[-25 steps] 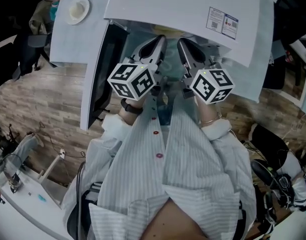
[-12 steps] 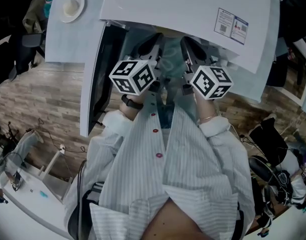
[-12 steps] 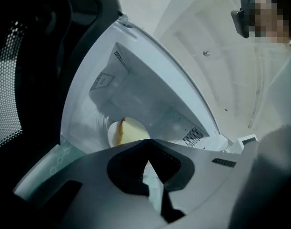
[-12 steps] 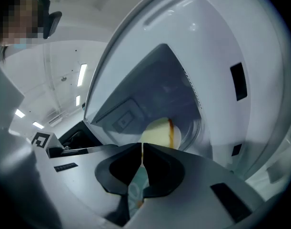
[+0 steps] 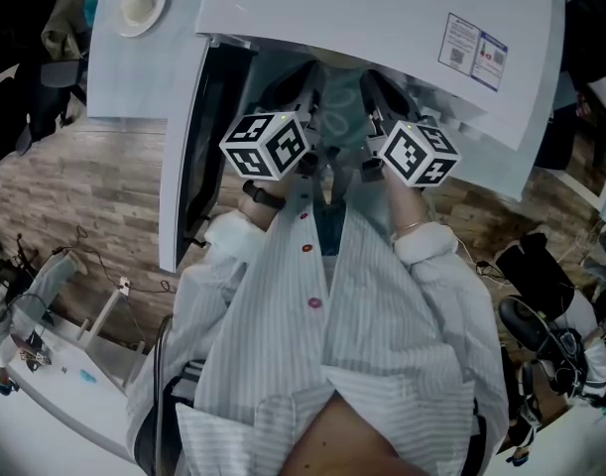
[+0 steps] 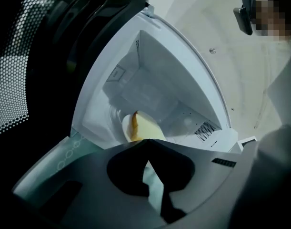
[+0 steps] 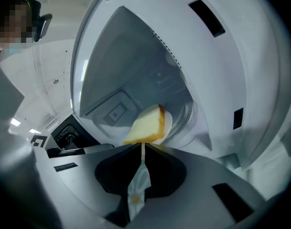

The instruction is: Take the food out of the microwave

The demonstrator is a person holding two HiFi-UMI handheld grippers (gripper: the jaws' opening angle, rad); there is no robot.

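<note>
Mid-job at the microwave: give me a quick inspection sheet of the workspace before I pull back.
Surface: pale table bearing the white microwave, door swung open.
Job's things: bread slice on a patterned plate.
Clutter: small dish on the table.
Grippers: left claw and right claw, each shut on the plate's rim.
Cables: thin lead on the floor.
Surroundings: wood-look floor; second white table.
</note>
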